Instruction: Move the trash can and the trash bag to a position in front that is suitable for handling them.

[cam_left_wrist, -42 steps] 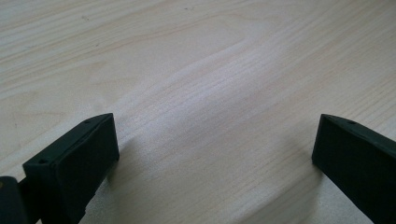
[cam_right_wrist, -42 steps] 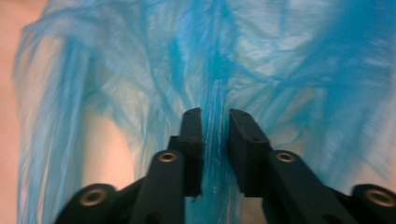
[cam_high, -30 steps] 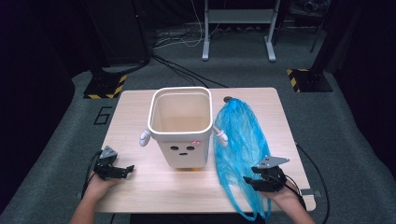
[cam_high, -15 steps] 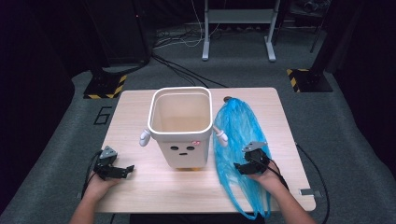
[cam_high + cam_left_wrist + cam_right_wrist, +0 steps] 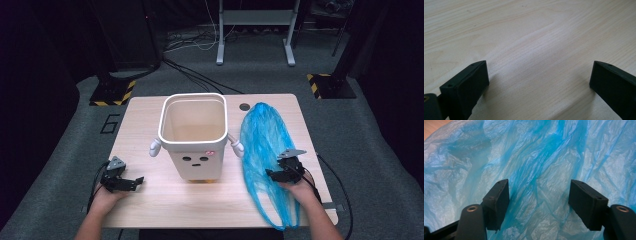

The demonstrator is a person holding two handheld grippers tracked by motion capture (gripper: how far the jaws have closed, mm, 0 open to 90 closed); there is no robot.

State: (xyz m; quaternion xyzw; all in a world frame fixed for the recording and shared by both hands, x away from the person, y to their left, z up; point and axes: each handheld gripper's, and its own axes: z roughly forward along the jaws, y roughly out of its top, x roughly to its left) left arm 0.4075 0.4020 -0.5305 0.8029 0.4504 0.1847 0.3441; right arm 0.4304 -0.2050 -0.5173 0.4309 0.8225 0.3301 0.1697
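While over blue bag — right claw parted (closing) | bin beside

- Pale wooden table, a round dark hole near its far edge.
- White bin stands upright mid-table.
- Blue plastic bag sprawls flat just beside it, overhanging the near edge.

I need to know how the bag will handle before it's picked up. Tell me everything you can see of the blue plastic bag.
The blue plastic bag is thin, translucent, crinkly film, lying flat and stretched lengthwise on the wooden table, right of the white bin. Its near end hangs past the table's front edge. It looks empty, creased in long folds. The right gripper sits over its middle, jaws apart, film beneath them; no pinch is visible.
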